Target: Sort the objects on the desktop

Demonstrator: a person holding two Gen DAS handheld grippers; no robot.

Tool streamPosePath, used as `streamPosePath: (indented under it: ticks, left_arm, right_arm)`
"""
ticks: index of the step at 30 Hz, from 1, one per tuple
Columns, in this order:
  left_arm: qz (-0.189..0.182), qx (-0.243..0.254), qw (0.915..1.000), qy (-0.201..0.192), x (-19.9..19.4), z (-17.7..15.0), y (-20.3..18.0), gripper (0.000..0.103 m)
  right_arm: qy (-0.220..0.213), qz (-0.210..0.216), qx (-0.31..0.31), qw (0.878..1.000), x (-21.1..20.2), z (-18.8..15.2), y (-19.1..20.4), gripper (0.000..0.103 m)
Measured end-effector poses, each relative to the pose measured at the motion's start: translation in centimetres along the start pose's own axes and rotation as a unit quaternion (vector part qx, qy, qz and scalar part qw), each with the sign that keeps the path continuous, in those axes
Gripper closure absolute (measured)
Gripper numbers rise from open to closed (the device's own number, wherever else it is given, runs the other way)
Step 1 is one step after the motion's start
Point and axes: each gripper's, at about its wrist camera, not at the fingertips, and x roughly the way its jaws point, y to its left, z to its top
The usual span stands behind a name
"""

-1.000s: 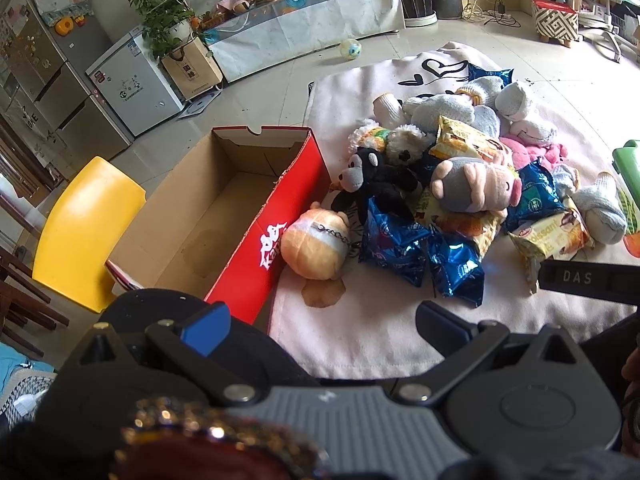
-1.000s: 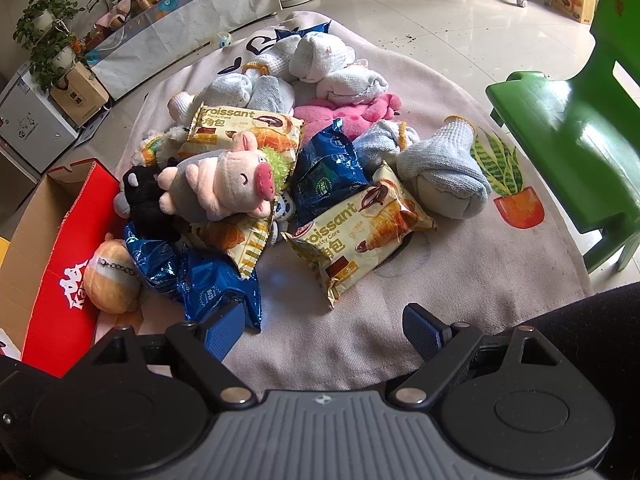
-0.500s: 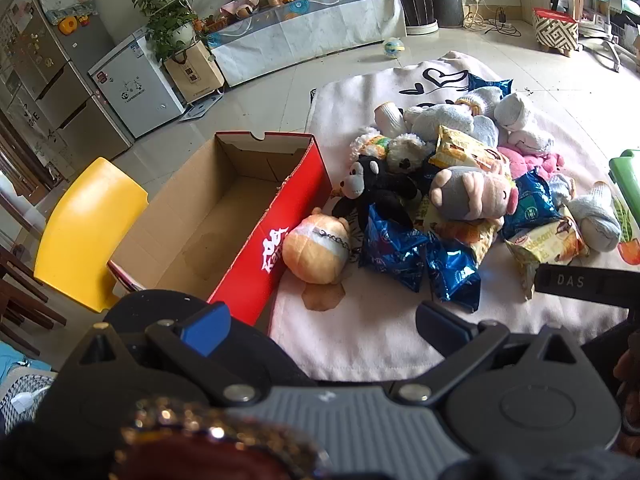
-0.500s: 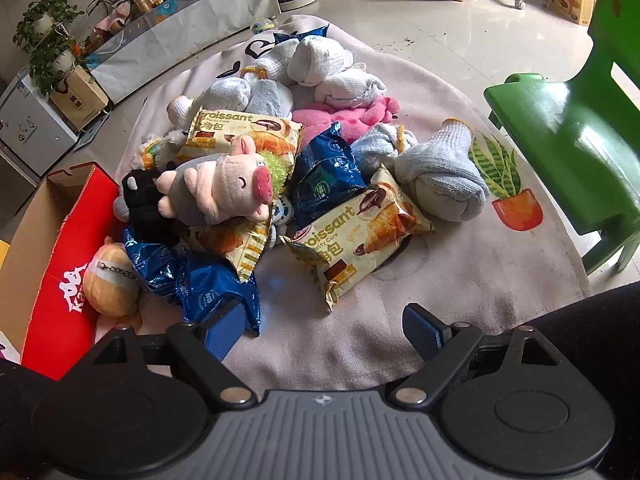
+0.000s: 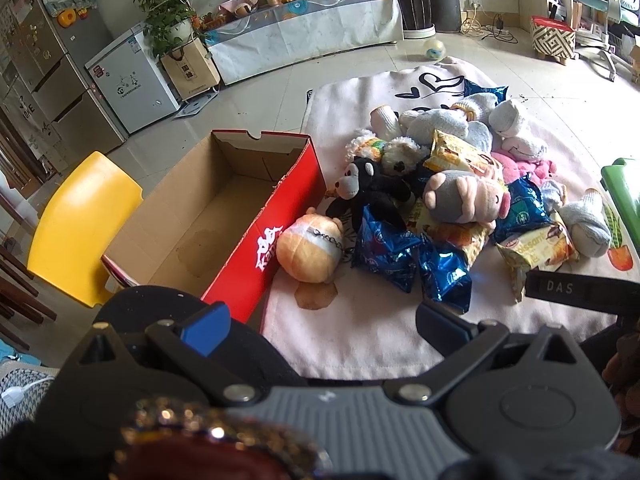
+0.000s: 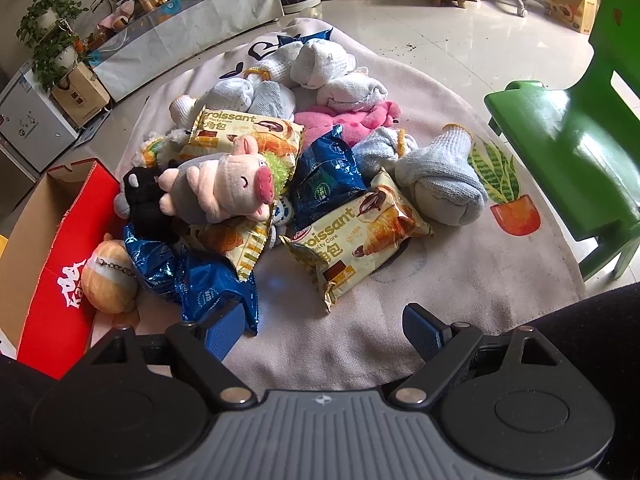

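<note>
1. Both handheld grippers have drawn back slightly from the pile over the last second, so the toys and snack bags sit a little further off in each view.
2. Left gripper (image 5: 320,326) hovers with fingers spread wide, holding nothing, above the near edge of the pale rug (image 5: 360,344).
3. Right gripper (image 6: 320,330) is likewise spread and empty, over the rug in front of a croissant packet (image 6: 356,236).
4. Open red cardboard box (image 5: 240,216) stands at the rug's left edge, an orange plush (image 5: 312,246) just beside its red wall.
5. Pig plush (image 6: 228,184) lies atop the heap, a black monkey plush (image 5: 368,188) beside it, blue snack bags (image 5: 408,256) in front.
6. Green chair (image 6: 580,148) stands right of the rug; yellow chair (image 5: 76,220) left of the box.
</note>
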Motion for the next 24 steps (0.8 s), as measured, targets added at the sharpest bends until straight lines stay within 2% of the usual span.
streamPosePath:
  ticks: [11, 20, 24]
  left_arm:
    - [0.002, 0.002, 1.0000, 0.002, 0.03, 0.06, -0.12, 0.000]
    - [0.003, 0.002, 1.0000, 0.002, -0.02, 0.04, -0.08, 0.000]
    - [0.004, 0.004, 1.0000, 0.001, -0.09, 0.00, -0.10, 0.000]
  right_arm:
    - [-0.009, 0.008, 0.004, 1.000, -0.52, 0.09, 0.13, 0.018]
    - [-0.022, 0.008, 0.009, 1.000, -0.95, 0.18, 0.05, 0.027]
    - [-0.023, 0.005, 0.006, 1.000, -0.98, 0.12, 0.08, 0.038]
